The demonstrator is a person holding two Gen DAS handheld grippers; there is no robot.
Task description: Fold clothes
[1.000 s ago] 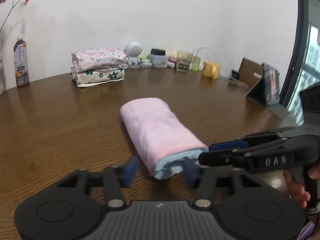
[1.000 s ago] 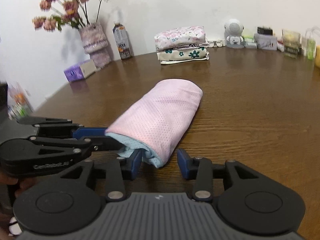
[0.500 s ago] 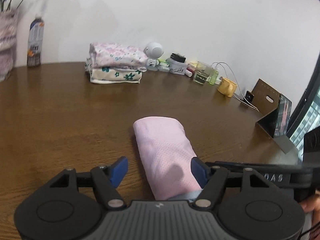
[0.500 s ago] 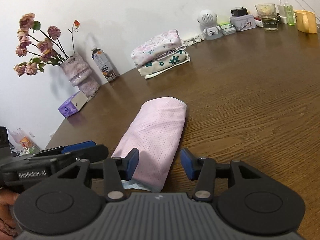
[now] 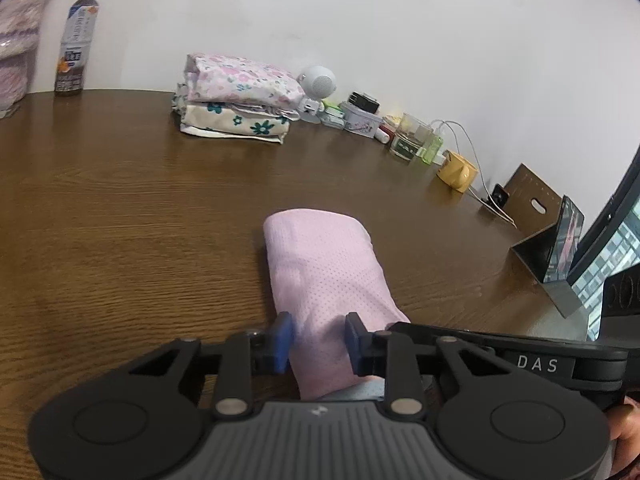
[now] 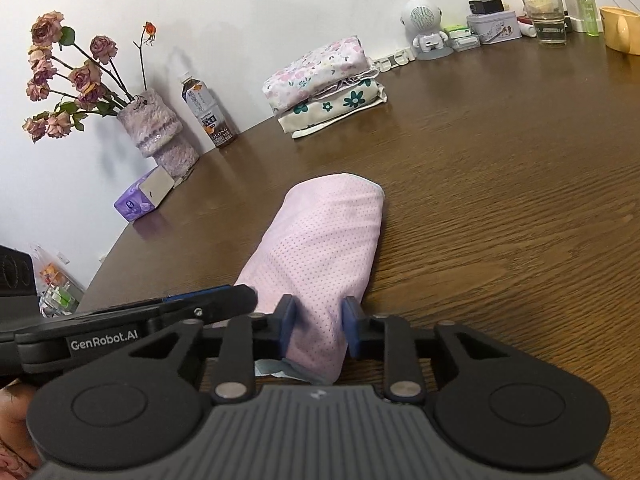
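A pink dotted garment [image 5: 324, 264] [image 6: 328, 240], folded into a long bundle with a pale blue lining at its near end, lies on the brown wooden table [image 5: 120, 220]. My left gripper [image 5: 318, 338] straddles the bundle's near end. Its jaws are closing, and the blue pads press into the cloth from both sides. My right gripper [image 6: 319, 326] grips the same end next to it, its jaws closing too, with the cloth pinched between the pads. Each gripper shows side-on in the other's view, the right gripper [image 5: 480, 340] and the left gripper [image 6: 208, 304].
A stack of folded floral clothes [image 5: 240, 100] [image 6: 324, 84] sits at the back by the wall. A drink bottle [image 6: 208, 112], a vase of dried roses [image 6: 156, 132] and a purple tissue box [image 6: 144, 196] stand back left. A yellow mug [image 5: 458, 170] and a tablet stand [image 5: 560, 240] are at the right.
Both grippers rolled and slid forward over the bundle's near end. Their jaws stood wider half a second ago and have now closed onto the pink cloth.
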